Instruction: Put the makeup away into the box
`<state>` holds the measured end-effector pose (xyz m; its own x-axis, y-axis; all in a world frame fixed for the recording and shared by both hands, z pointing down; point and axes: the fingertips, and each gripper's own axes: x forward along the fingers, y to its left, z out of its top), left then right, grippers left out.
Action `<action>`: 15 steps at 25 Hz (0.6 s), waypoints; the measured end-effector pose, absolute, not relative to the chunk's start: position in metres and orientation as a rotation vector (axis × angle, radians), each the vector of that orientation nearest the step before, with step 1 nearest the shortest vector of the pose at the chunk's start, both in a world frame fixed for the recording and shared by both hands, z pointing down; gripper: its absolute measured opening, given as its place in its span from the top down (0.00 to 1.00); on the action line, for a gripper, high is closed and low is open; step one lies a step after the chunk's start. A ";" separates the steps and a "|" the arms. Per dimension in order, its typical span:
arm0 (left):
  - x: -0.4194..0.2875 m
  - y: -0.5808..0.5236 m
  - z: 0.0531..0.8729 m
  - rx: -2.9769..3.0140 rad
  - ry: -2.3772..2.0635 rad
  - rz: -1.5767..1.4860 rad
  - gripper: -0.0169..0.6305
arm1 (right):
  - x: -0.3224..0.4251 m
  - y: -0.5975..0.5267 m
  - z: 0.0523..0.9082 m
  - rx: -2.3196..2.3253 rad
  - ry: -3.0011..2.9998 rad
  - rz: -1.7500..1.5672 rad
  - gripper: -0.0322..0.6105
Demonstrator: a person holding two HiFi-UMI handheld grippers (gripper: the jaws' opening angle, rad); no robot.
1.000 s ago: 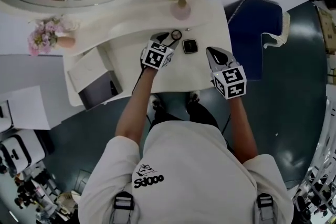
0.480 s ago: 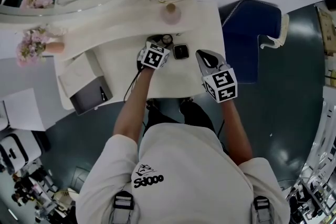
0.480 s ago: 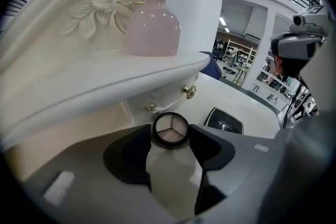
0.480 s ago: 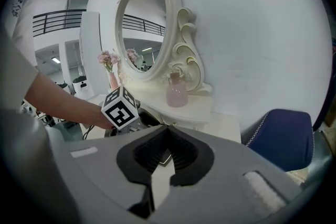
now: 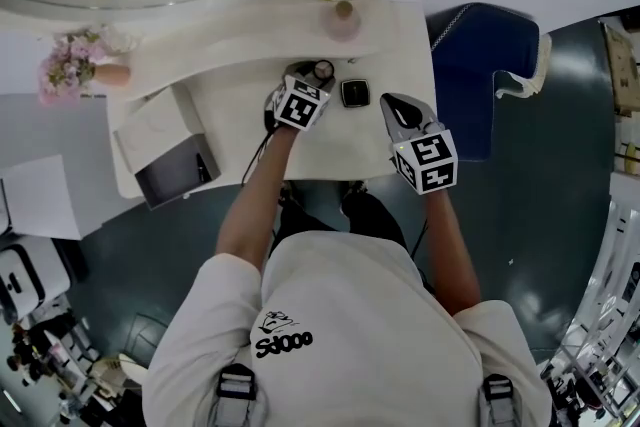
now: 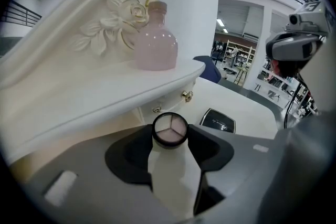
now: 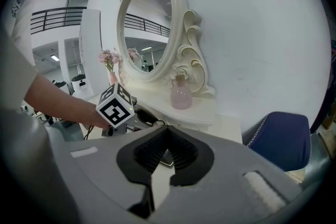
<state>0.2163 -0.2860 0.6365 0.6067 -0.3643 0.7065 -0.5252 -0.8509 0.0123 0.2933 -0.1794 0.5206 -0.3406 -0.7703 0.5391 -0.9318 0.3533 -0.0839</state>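
A small round compact [image 6: 169,130] with a three-part pinkish top lies on the white dressing table [image 5: 330,150], in front of the shelf with the drawer knobs. My left gripper [image 6: 169,132] has it between its tips. The jaws are closing, and both pads touch its black rim. In the head view this gripper [image 5: 315,78] sits just short of the compact [image 5: 322,70]. A square black compact [image 5: 356,93] lies to its right. My right gripper [image 5: 390,102] hovers by the square compact with its jaws together, holding nothing. A white box [image 5: 165,155] with a dark inside sits at the table's left end.
A pink glass bottle [image 5: 343,20] stands on the raised shelf under the oval mirror [image 7: 144,23]. A vase of pink flowers [image 5: 75,65] stands at the shelf's left. A blue chair [image 5: 480,65] is right of the table. A black cable runs from the left gripper.
My left gripper has come down and forward, so the round compact that lay beyond its tips is now between them. The right gripper has stayed in place.
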 end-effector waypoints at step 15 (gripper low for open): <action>0.014 -0.229 0.543 2.560 -1.086 0.781 0.62 | 0.132 -0.190 0.487 1.236 -2.422 0.379 0.95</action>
